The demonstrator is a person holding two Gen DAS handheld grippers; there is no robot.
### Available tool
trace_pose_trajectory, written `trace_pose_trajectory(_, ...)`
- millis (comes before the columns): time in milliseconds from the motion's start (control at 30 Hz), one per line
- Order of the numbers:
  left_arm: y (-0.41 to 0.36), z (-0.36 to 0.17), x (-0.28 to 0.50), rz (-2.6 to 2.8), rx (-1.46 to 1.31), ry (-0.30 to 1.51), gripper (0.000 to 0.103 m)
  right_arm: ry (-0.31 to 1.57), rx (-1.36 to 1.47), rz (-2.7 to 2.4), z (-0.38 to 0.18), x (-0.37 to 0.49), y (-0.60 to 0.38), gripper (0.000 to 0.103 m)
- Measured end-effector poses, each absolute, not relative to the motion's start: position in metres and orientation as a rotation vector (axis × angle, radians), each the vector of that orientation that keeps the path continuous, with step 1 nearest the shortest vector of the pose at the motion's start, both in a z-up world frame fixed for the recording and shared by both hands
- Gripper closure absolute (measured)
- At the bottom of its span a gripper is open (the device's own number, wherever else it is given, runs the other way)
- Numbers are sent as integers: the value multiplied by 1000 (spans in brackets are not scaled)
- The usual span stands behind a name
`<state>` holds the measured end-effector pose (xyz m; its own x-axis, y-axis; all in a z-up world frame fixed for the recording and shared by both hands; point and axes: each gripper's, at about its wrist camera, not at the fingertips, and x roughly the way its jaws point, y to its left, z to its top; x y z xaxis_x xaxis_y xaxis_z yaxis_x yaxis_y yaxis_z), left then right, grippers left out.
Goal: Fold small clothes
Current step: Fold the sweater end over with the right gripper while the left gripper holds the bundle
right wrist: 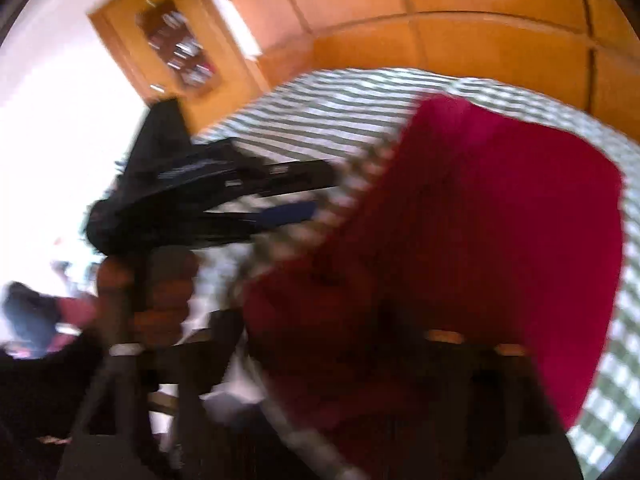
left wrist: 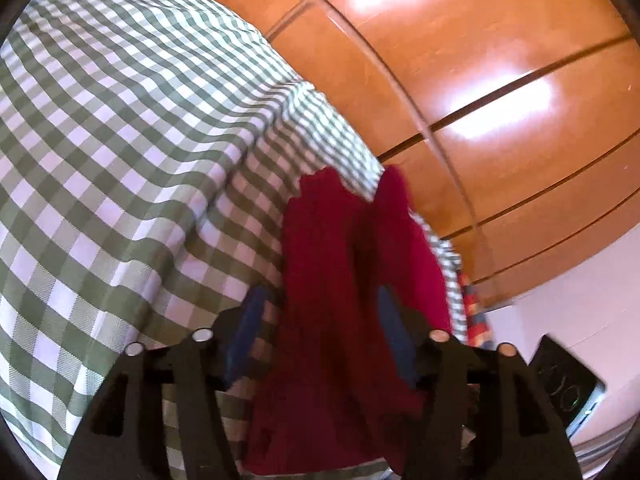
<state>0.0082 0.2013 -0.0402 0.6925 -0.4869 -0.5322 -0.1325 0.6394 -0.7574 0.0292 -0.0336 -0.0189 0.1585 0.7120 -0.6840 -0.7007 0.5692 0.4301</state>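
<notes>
A dark red knitted garment [left wrist: 340,280] lies on the green-and-white checked tablecloth [left wrist: 120,160], close to its edge. My left gripper [left wrist: 320,332] is open, its blue pads [left wrist: 248,332] on either side of the garment's near part; the left pad stands clear of the cloth. The right wrist view is blurred. There the red garment [right wrist: 500,220] fills the right side, over the checked cloth [right wrist: 340,120]. My right gripper [right wrist: 332,344] sits low at the garment's near edge with its jaws wide apart and its fingertips smeared. A hand [right wrist: 160,292] holds the left gripper [right wrist: 312,196] at left.
Glossy wooden cupboard doors [left wrist: 480,80] rise beyond the table's edge. A striped multicolour cloth [left wrist: 474,312] pokes out at the right past the garment. A dark device with a green light [left wrist: 568,384] rests on a white surface. A glass-fronted wooden cabinet [right wrist: 176,44] stands at upper left.
</notes>
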Motion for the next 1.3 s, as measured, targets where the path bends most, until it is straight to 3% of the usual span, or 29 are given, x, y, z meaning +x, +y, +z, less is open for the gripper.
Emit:
trace_pose_trajectory(200,202,-31,7,-283,-930,763,21,957,137,991,-5,13,-97,19)
trace_pose_trajectory(400,191,-23,24,-322,-868,815,20,934,127,678,-23,5,-167,19)
trace_pose_trajectory(533,168,-25,36,-358,-778,902,21,964,120,587,-38,4,-175,28)
trace_pose_trajectory(667,150,-30,45,-380,-709,965,37,958,111,575,-45,2,-166,28)
trace_pose_trajectory(733,142,-28,47,-384,-668,972,57,959,82,574,-48,4,-154,28)
trace_pose_trajectory(767,138,-27,48,-376,-634,966,73,958,74,575,-47,5,-147,29)
trace_pose_trajectory(833,138,-14,41,-360,-581,912,79,963,58,596,-48,2,-136,35)
trace_pose_trajectory(900,140,-5,36,-356,-558,873,81,974,15,626,-53,-4,-120,36)
trace_pose_trajectory(1033,149,-20,33,-248,-482,926,80,1022,3,619,-72,-5,-108,36)
trace_pose_trajectory(1100,148,-37,32,-182,-430,969,68,1027,-7,620,-73,-5,-107,36)
trace_pose_trajectory(1167,146,-34,30,-162,-422,942,61,1029,-42,645,-67,-5,-109,35)
trace_pose_trajectory(1200,145,-29,28,-143,-408,932,50,1037,-51,656,-62,-4,-111,30)
trace_pose_trajectory(1233,145,-22,27,-97,-385,911,46,1041,-57,665,-57,-3,-114,28)
trace_pose_trajectory(1300,146,-3,22,-53,-356,843,46,1018,-51,679,-41,-1,-125,28)
